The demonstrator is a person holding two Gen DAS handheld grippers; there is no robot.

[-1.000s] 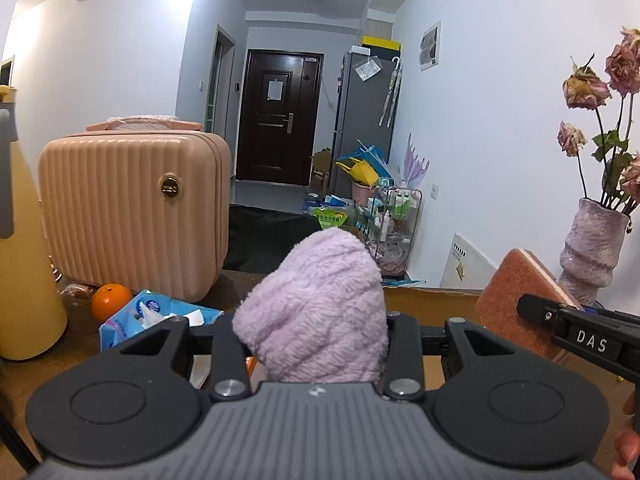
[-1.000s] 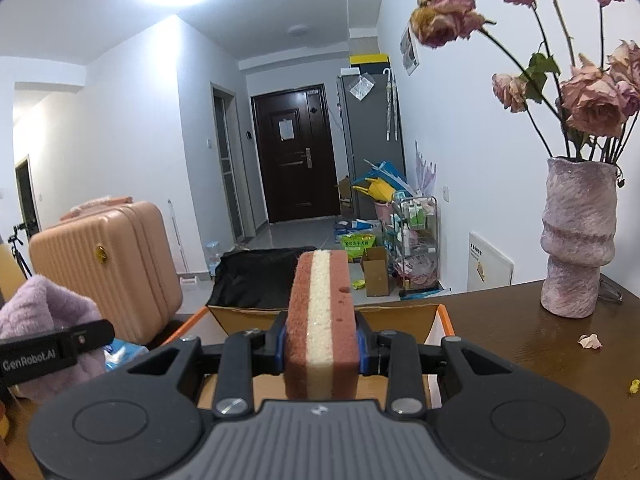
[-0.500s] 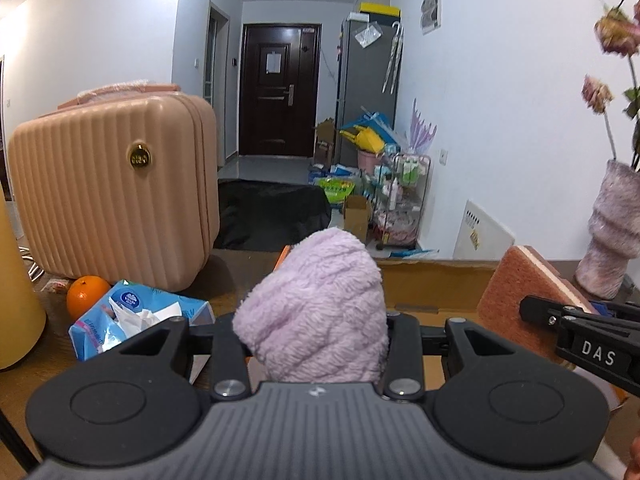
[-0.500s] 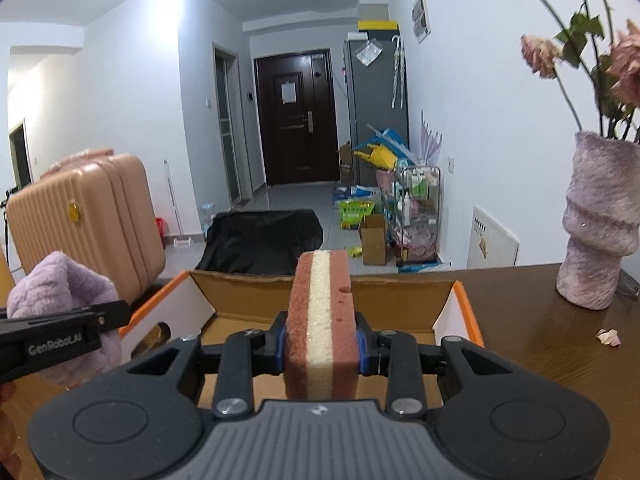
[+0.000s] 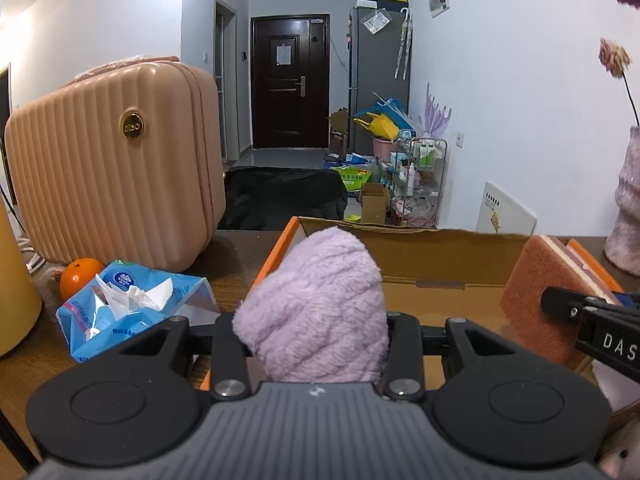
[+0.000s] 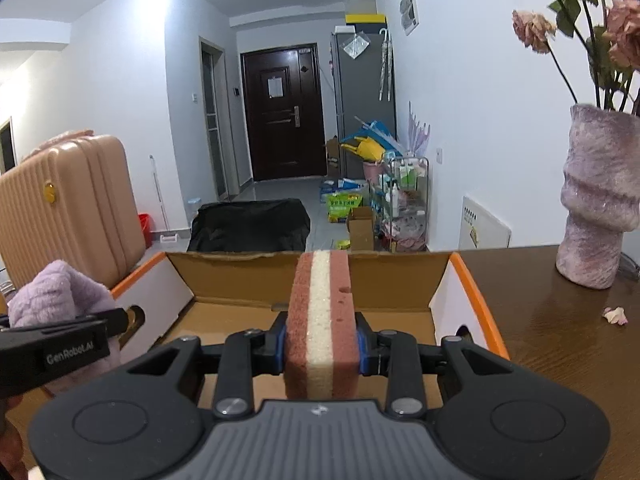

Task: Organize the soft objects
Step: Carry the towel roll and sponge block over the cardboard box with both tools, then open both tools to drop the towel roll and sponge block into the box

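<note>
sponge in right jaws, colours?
Layered sponge: reddish-brown outside, cream stripe in the middle. Right wrist view.

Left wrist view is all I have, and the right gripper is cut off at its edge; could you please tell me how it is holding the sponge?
Observer: The right gripper is shut on the sponge, which stands on edge with its pale middle layer facing the camera.
Operator: Thank you. Is the cardboard box empty in front of it?
Observer: The box floor that shows in the right wrist view is bare cardboard.
Operator: Anything on the table right of the box?
Observer: A mottled vase of dried flowers, and a fallen petal near it.
</note>
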